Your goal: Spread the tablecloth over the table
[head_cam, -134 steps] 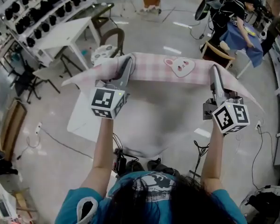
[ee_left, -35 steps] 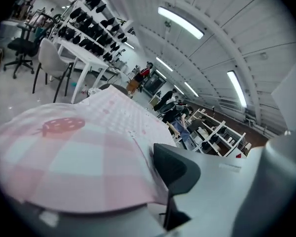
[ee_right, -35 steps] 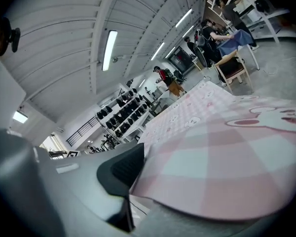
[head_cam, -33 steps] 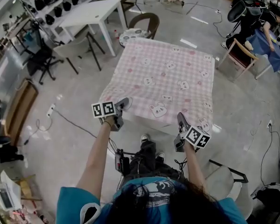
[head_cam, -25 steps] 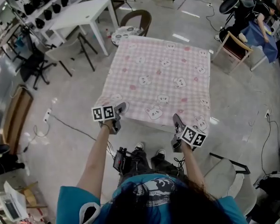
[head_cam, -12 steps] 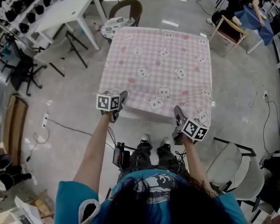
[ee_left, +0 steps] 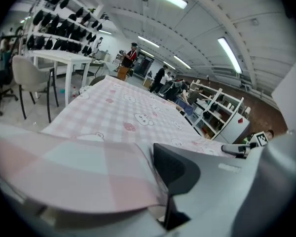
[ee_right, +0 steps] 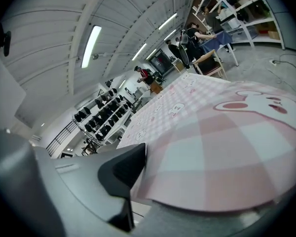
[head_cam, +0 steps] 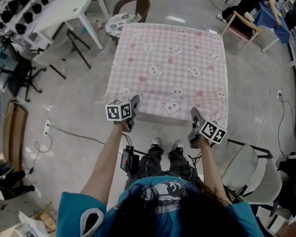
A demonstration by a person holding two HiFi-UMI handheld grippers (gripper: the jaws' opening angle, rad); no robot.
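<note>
Already draped flat over the worktop (head_cam: 155,117): pink checked tablecloth (head_cam: 170,63) with bunny prints, covering the whole top and hanging a little over the near edge. At the near left corner of the cloth, left gripper (head_cam: 134,101), jaws pinching the hem, with a fold of checked fabric lying across the lower jaw in the left gripper view. At the near right corner, right gripper (head_cam: 194,112), jaws closing, with the cloth's edge between them and the dark pad down against the fabric. Both tilted downward toward the cloth, marker cubes facing up in the head view, bare forearms stretched forward. Shoes (head_cam: 164,144) just short of the near edge, on the grey floor (head_cam: 64,107). Beyond the far left corner, a brown chair (head_cam: 133,4) with a round patterned cushion (head_cam: 119,19), just beside the cloth's corner. Farther left, a white table (head_cam: 64,9), well apart from the covered one. At the lower right, a pale chair (head_cam: 246,164) near the right arm. Cables trailing across the floor on both sides.
</note>
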